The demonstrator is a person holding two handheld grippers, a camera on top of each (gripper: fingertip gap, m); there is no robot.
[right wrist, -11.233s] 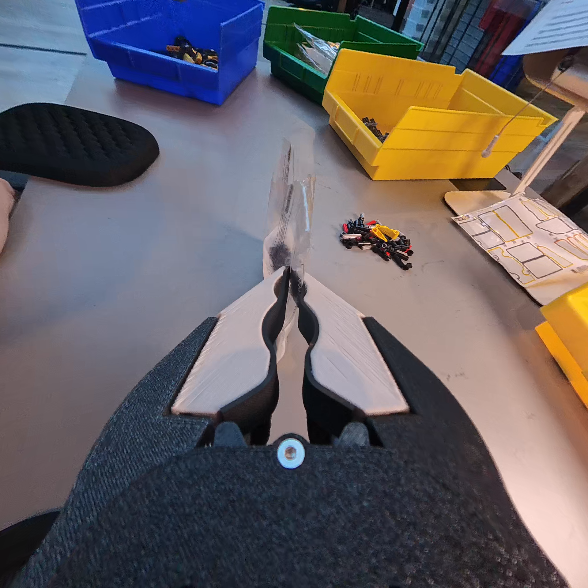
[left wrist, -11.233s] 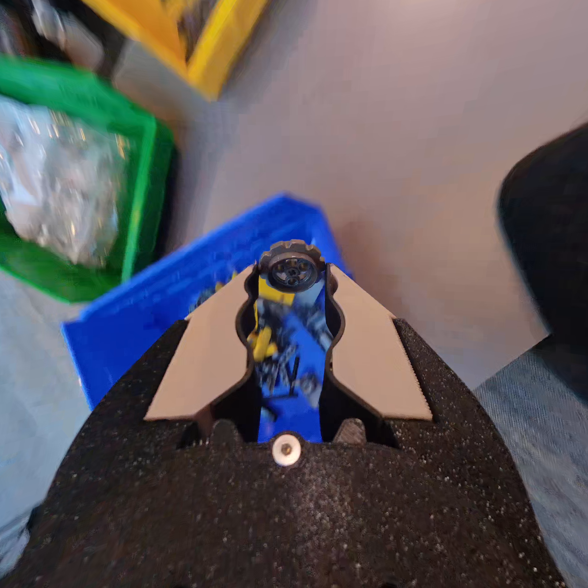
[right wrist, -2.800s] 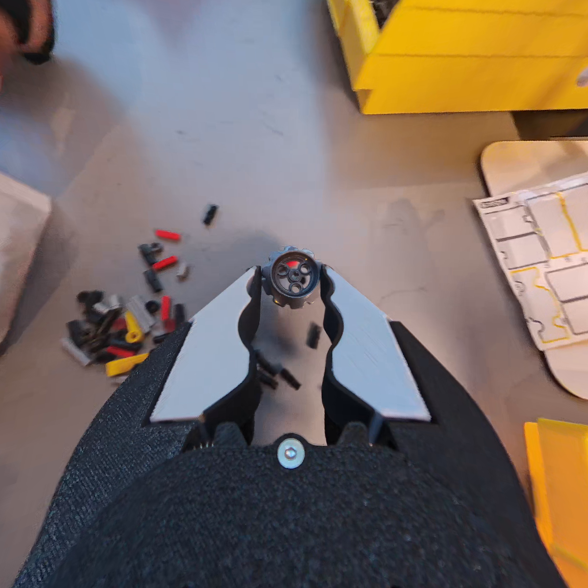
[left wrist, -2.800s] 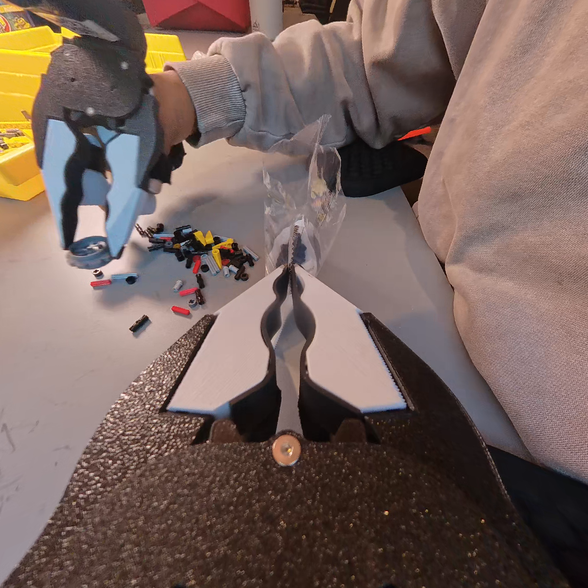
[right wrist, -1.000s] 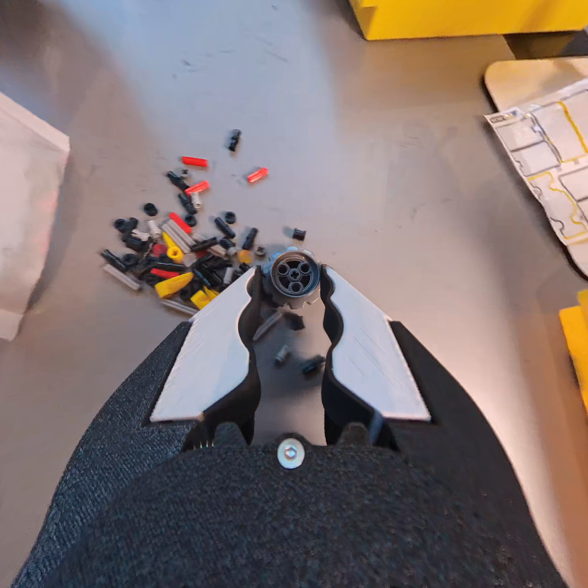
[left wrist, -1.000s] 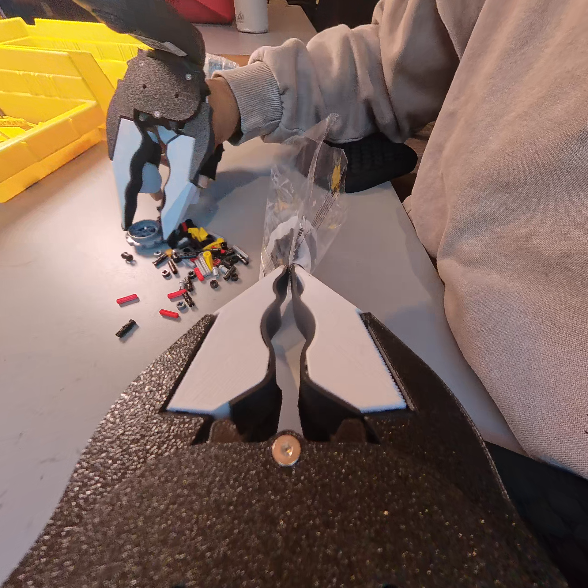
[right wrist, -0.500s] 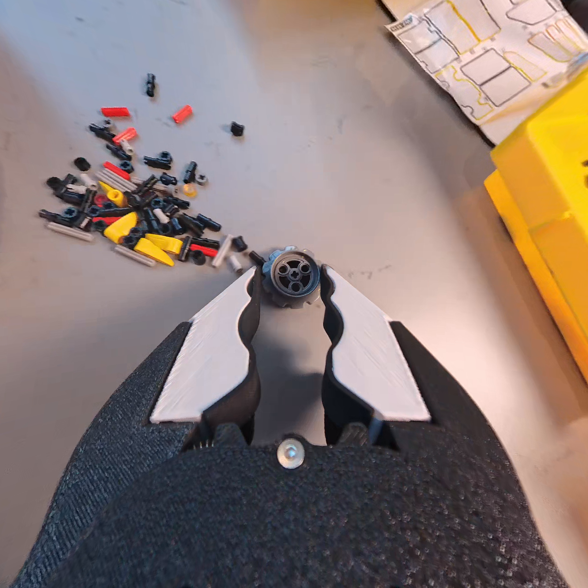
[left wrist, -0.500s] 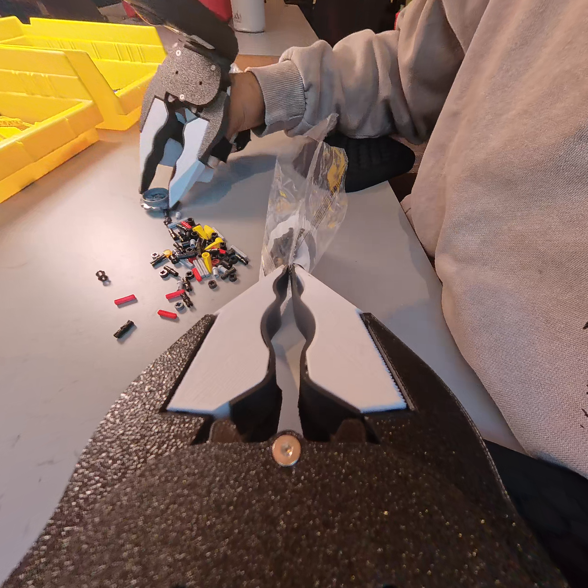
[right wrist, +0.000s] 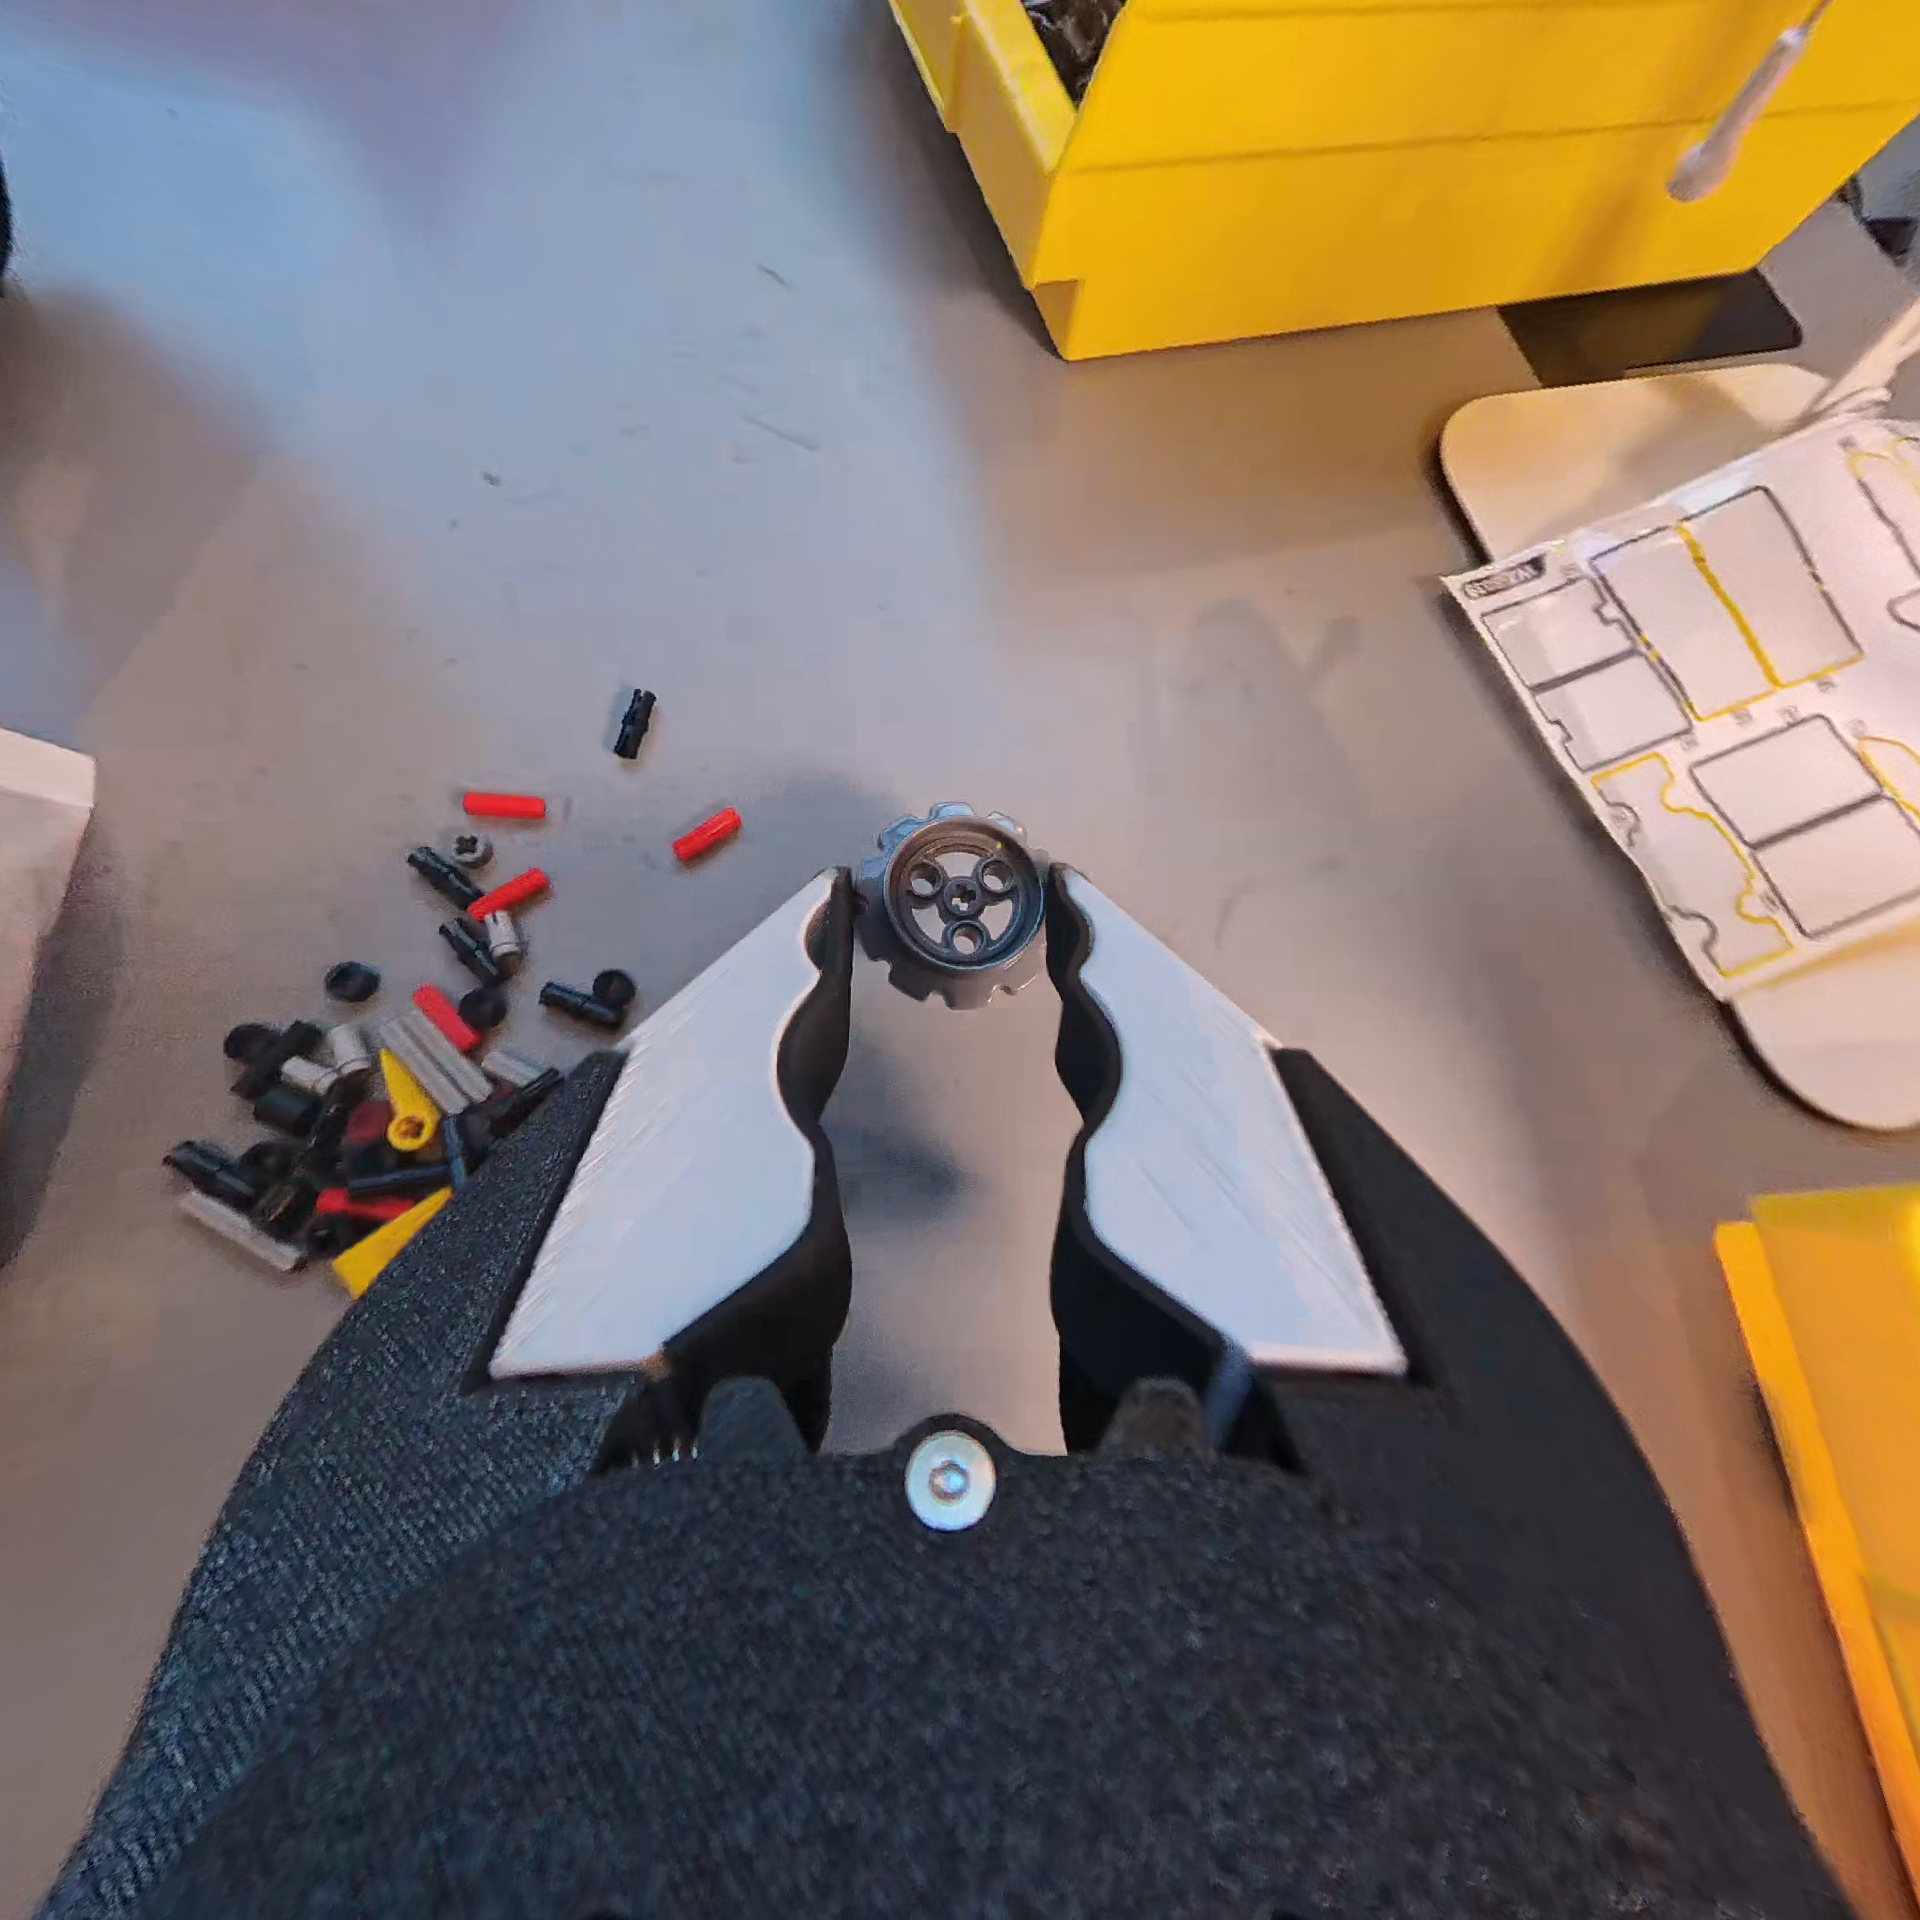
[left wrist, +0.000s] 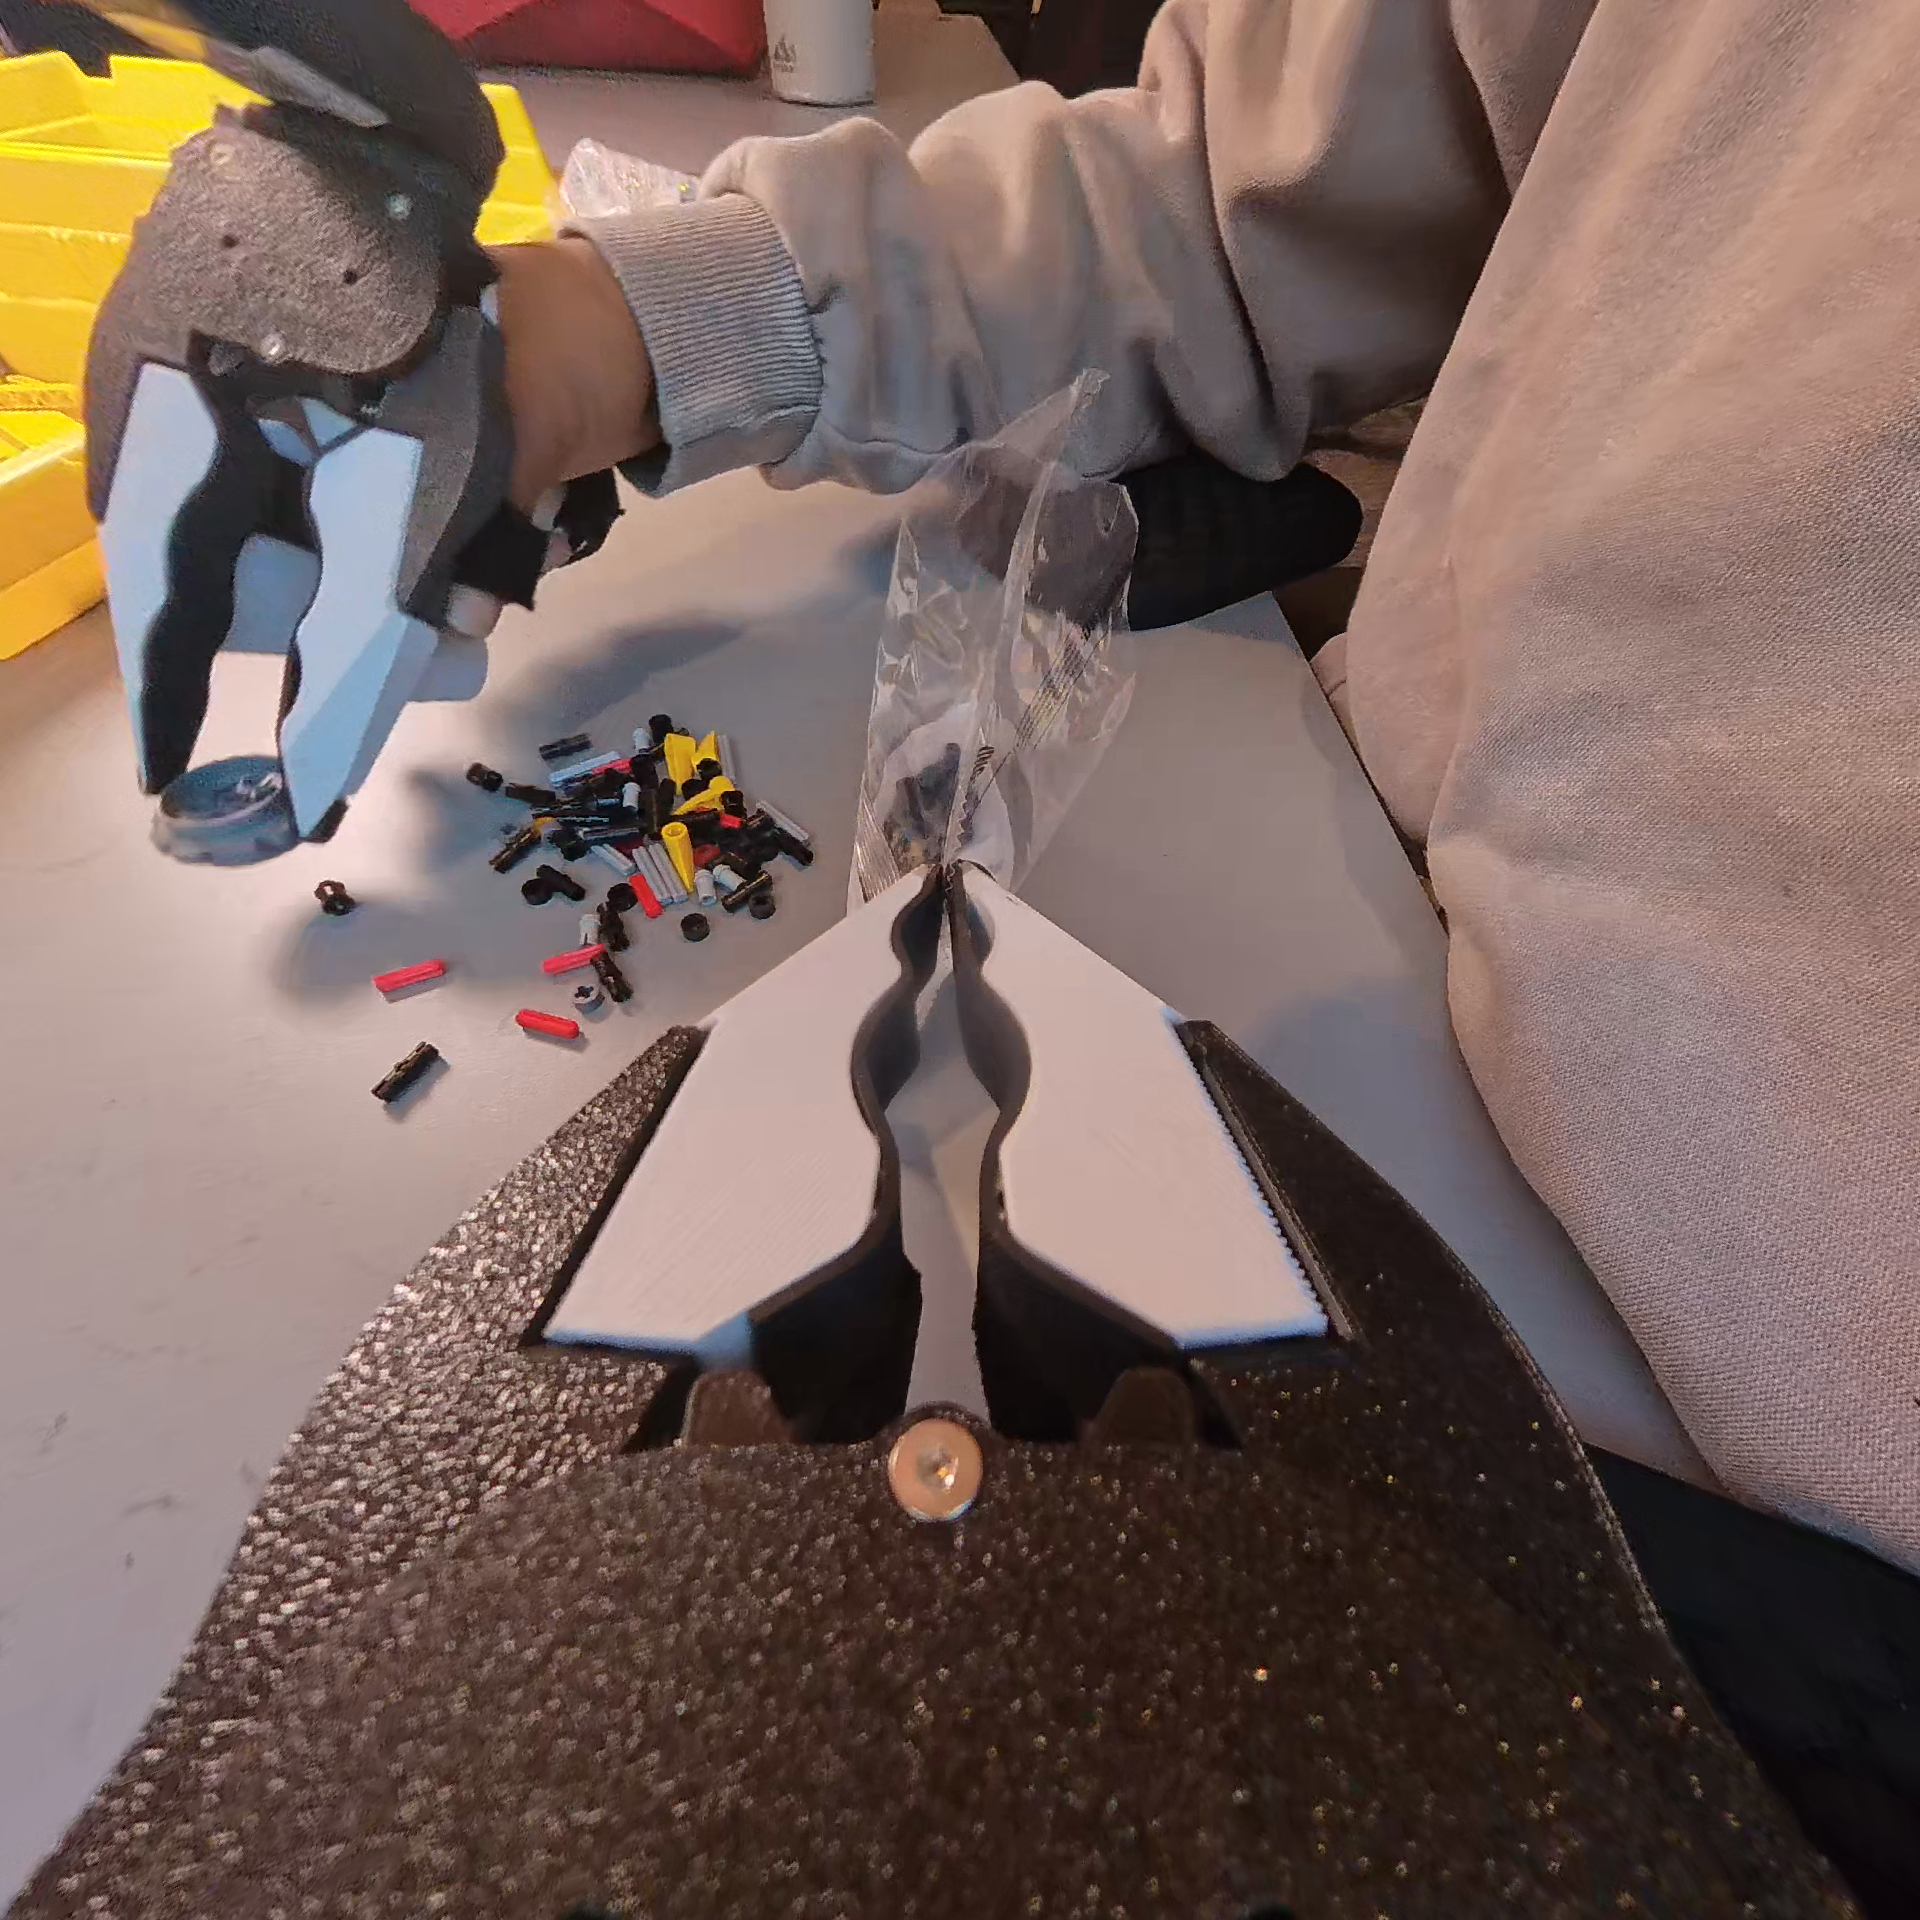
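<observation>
My left gripper is shut on the bottom edge of a clear plastic bag that stands up from its tips, with a few small dark parts inside. My right gripper is shut on a dark grey toothed wheel and holds it just above the grey table. The right gripper also shows in the left wrist view, at the left, with the wheel at its tips. A pile of small black, red, yellow and grey parts lies between the two grippers; it also shows in the right wrist view.
A yellow bin stands at the back right, more yellow bins at the far left. A printed sheet lies on a pale board at the right. A person's beige sleeve and body close off the right side. A black pad lies behind the bag.
My right gripper, still holding the wheel, has moved back from the yellow bins to just left of the parts pile. My left gripper keeps the bag in place.
</observation>
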